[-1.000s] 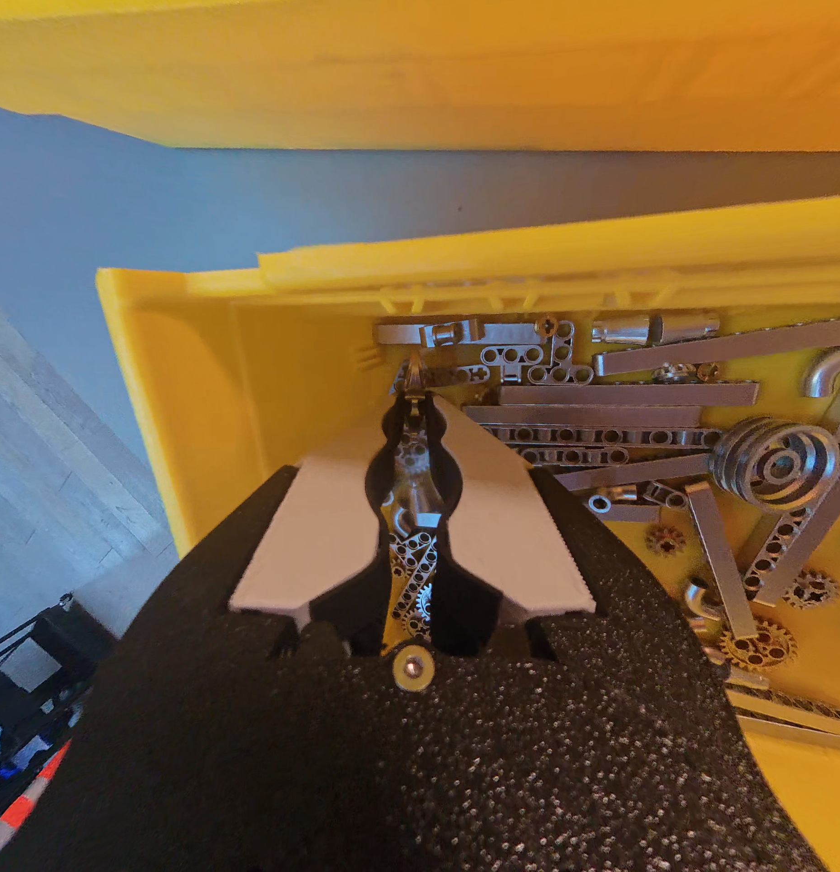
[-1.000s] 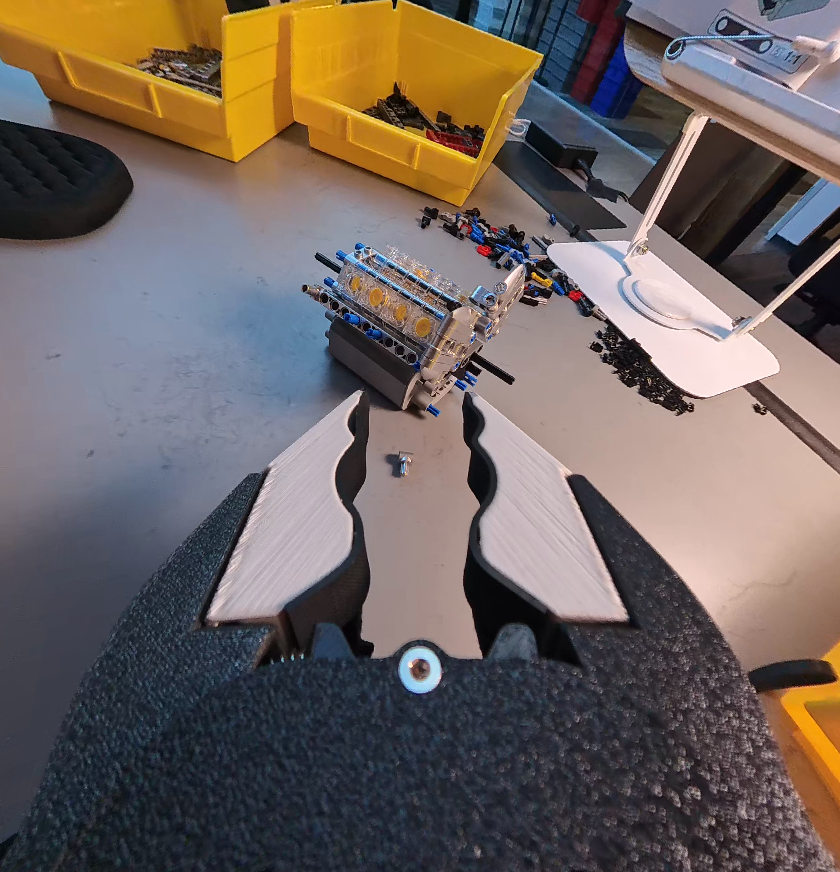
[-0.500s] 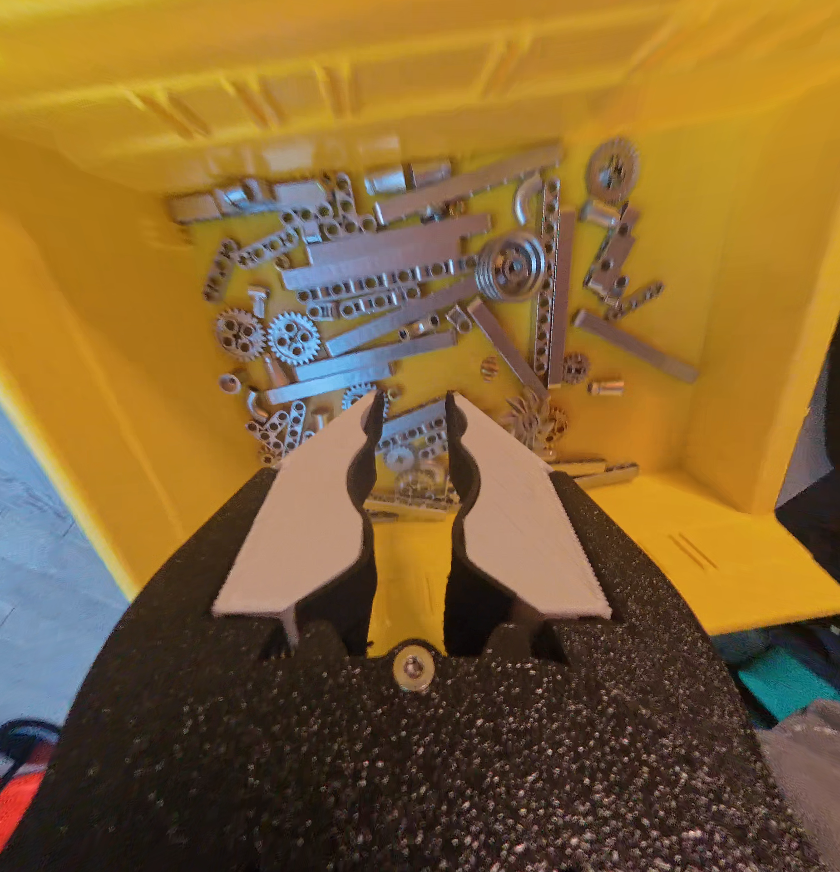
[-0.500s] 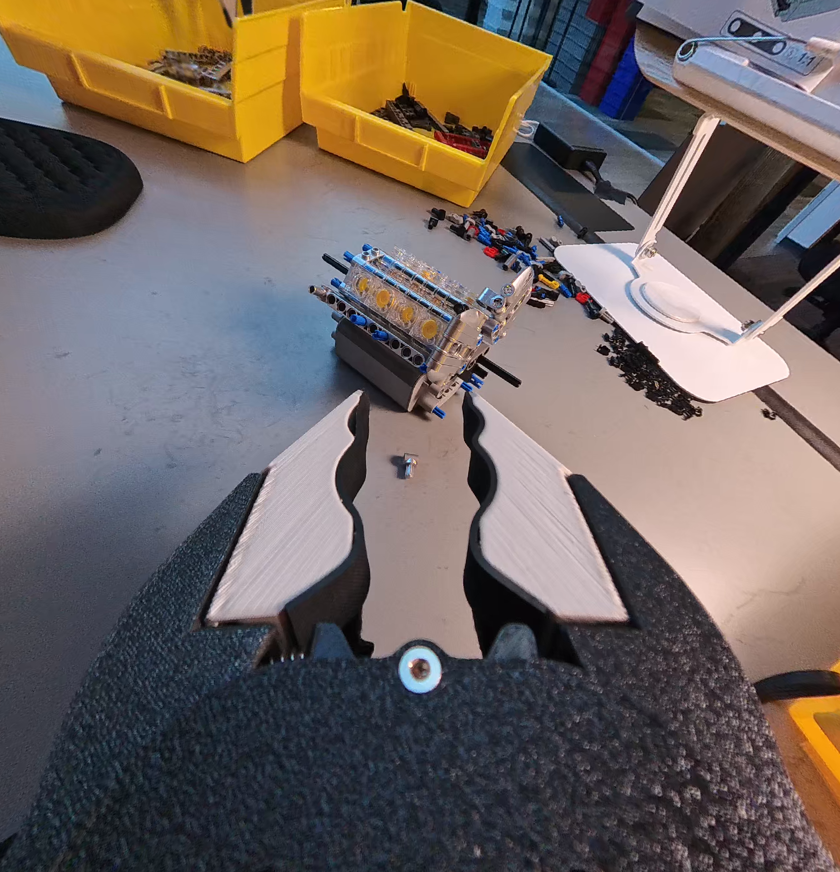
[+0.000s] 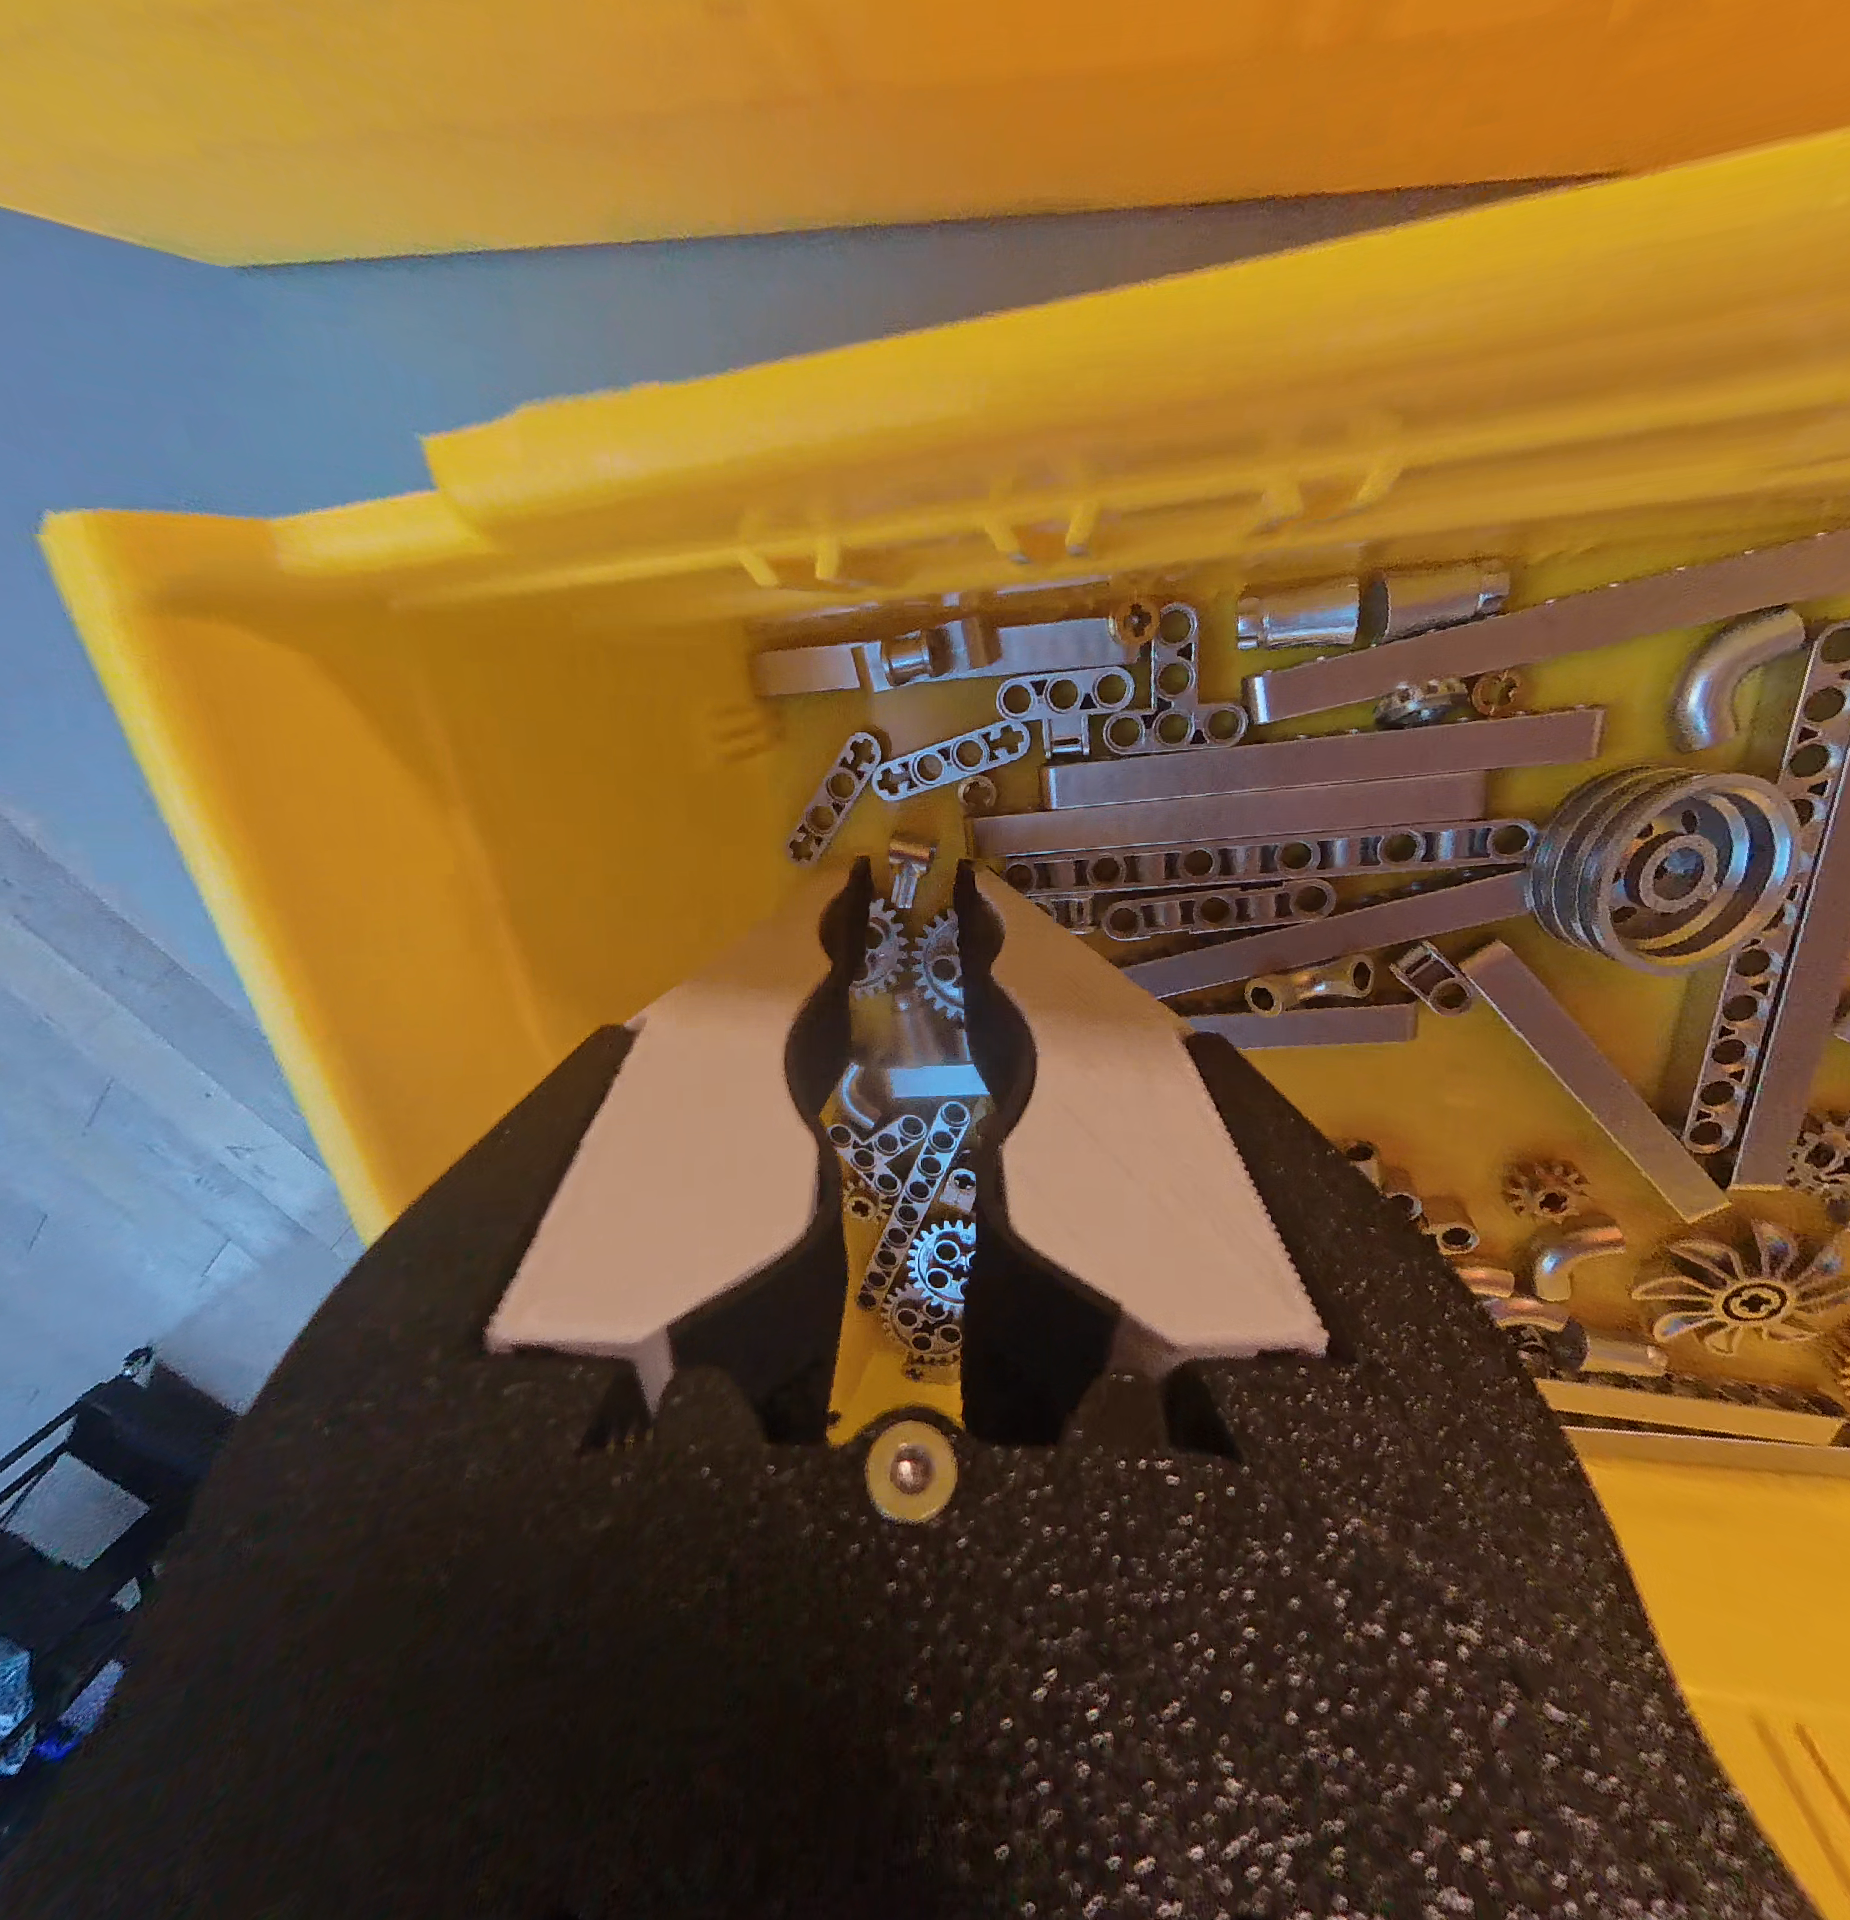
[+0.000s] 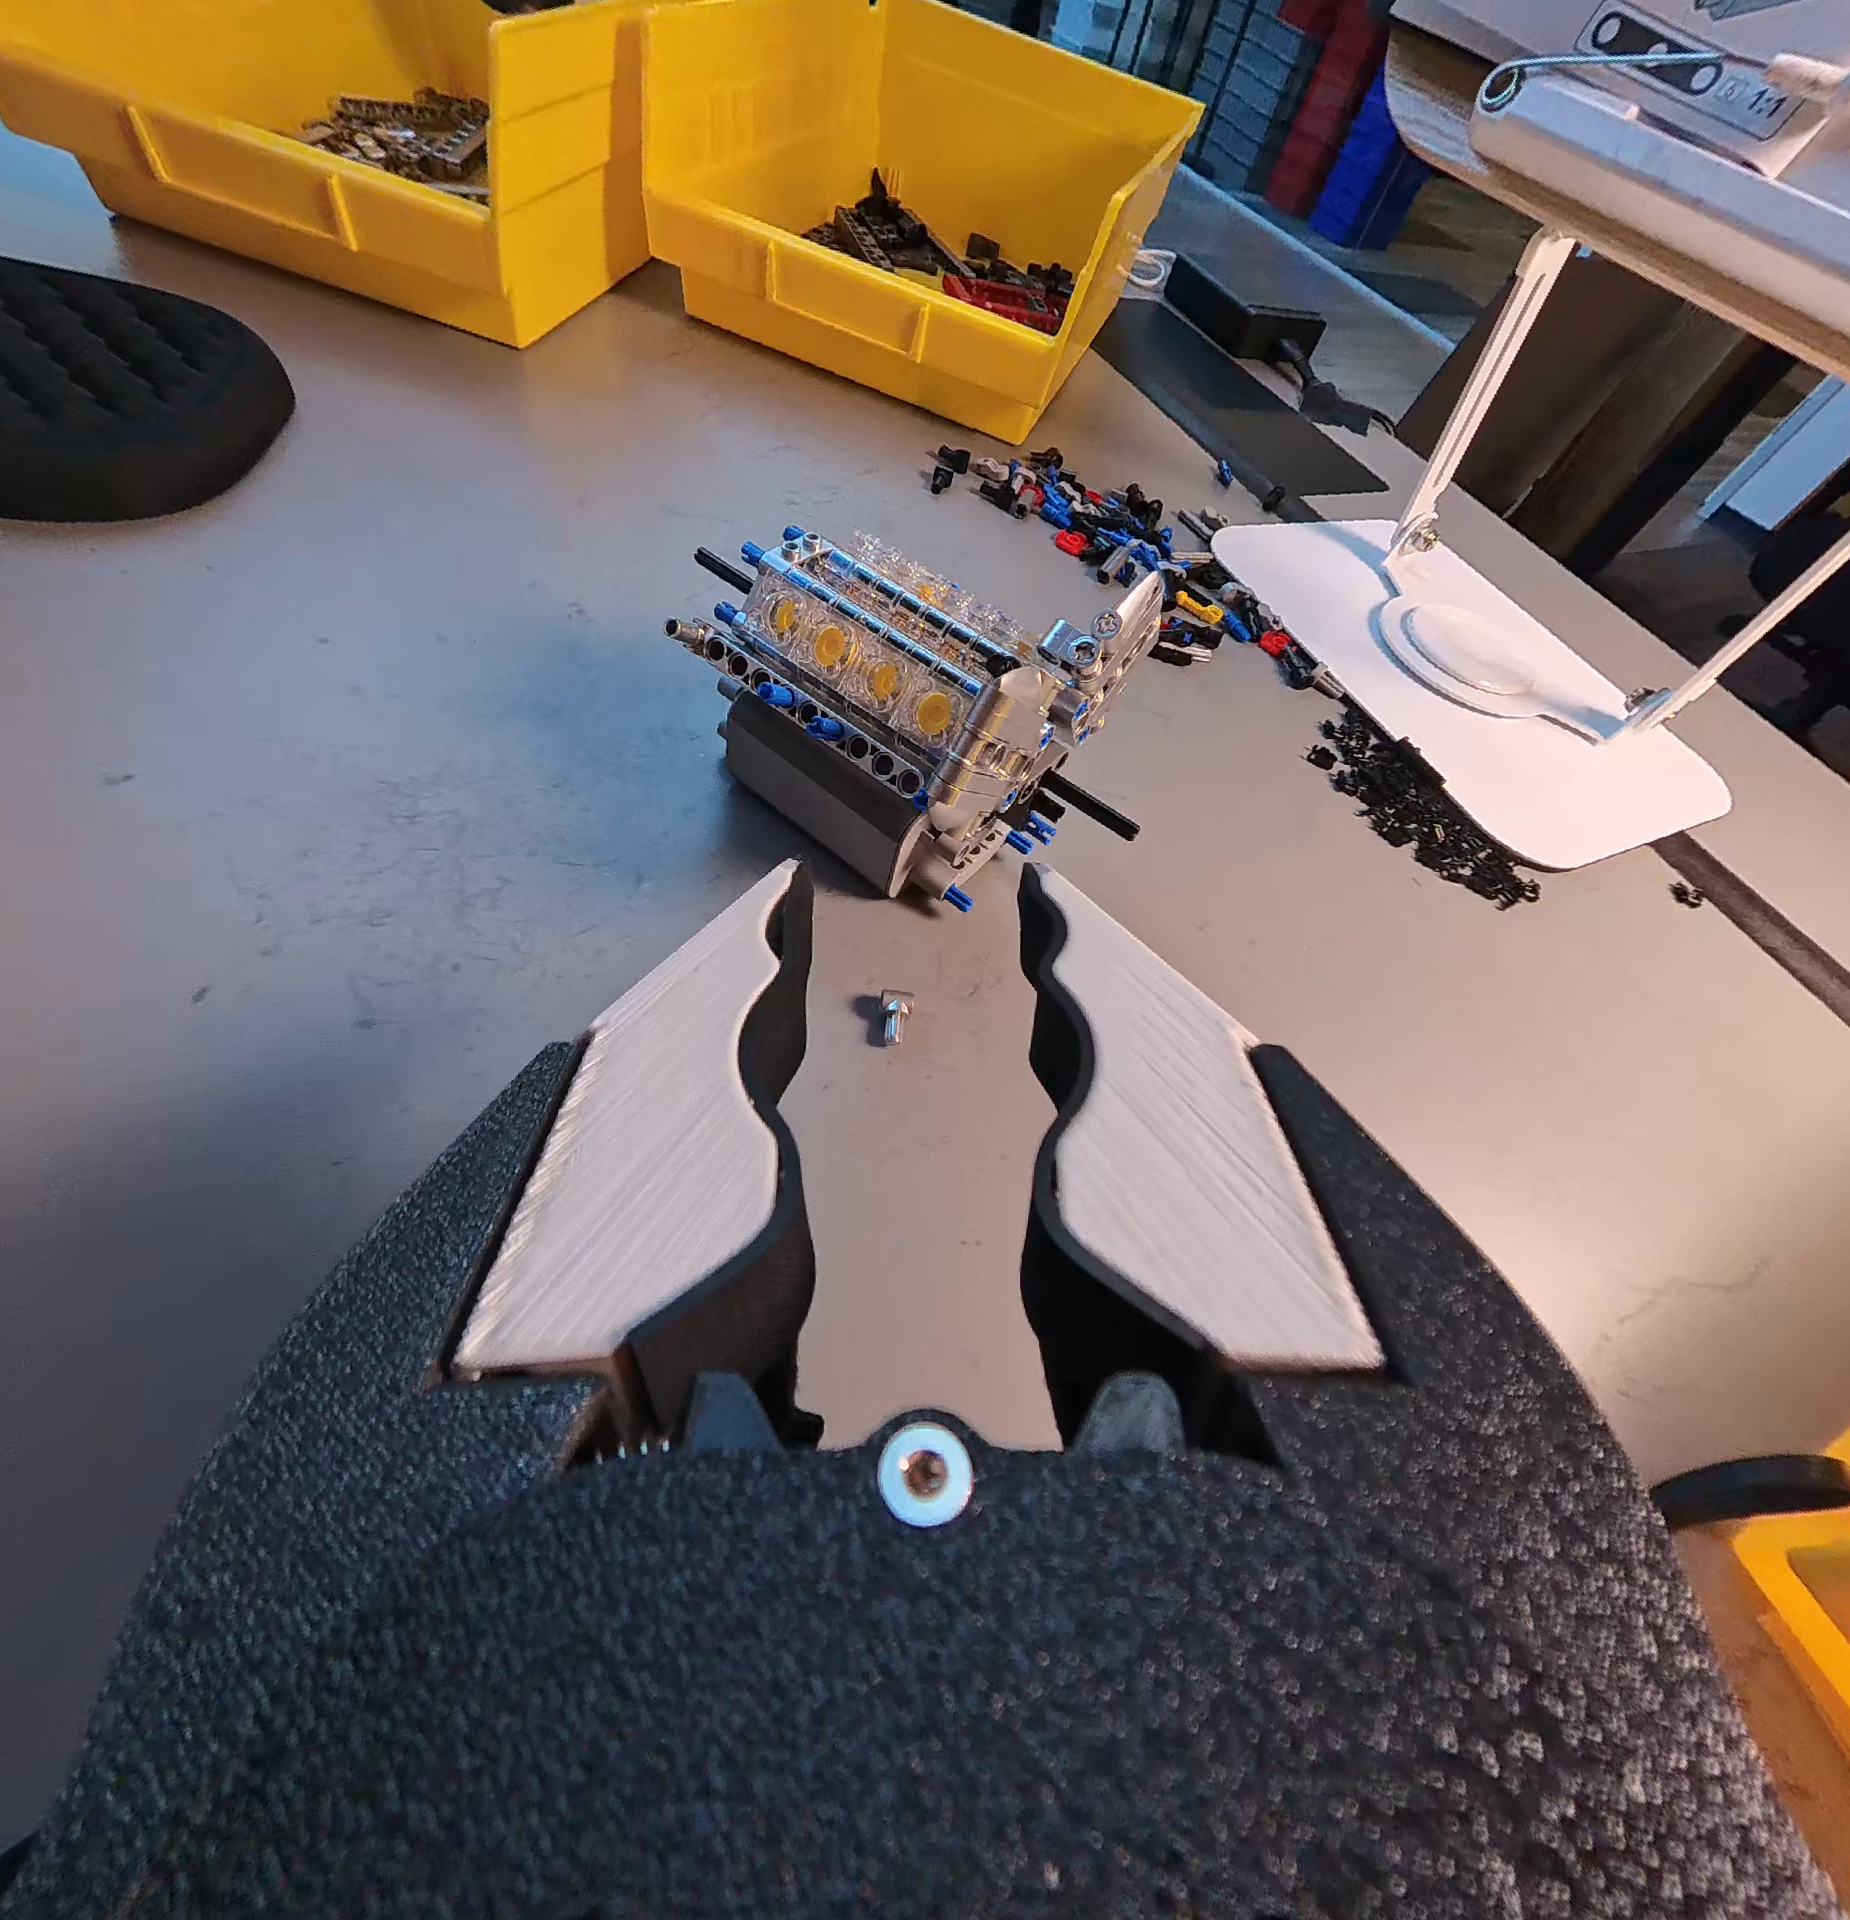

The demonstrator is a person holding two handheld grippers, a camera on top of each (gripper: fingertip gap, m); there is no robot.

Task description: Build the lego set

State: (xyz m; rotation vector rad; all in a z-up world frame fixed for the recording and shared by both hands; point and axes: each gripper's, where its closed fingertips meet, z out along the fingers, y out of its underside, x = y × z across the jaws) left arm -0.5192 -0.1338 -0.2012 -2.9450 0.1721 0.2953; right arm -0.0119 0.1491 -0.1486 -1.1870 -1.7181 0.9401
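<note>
My left gripper (image 5: 908,878) reaches into a yellow bin (image 5: 464,831) of silver building parts, near its left wall. Its jaws stand a narrow gap apart around a small silver T-shaped pin (image 5: 908,864); I see no contact with it. Gears (image 5: 931,966) and holed beams lie under the fingers. My right gripper (image 6: 910,878) is open and empty, low over the grey table (image 6: 381,779). A small silver pin (image 6: 893,1013) lies on the table between its fingers. A brick-built engine model (image 6: 900,707) stands just beyond the fingertips.
The bin holds long silver beams (image 5: 1316,774), a pulley wheel (image 5: 1669,873) and a fan part (image 5: 1742,1299). On the table are two yellow bins (image 6: 401,135) (image 6: 900,208), a black pad (image 6: 90,384), loose small parts (image 6: 1108,530), black pins (image 6: 1420,800) and a white lamp base (image 6: 1472,675). Tip to tip, the grippers are about 60 cm apart.
My left gripper has moved down and left toward the bin's left wall, and its jaws have narrowed around the small pin. My right gripper has barely moved.
</note>
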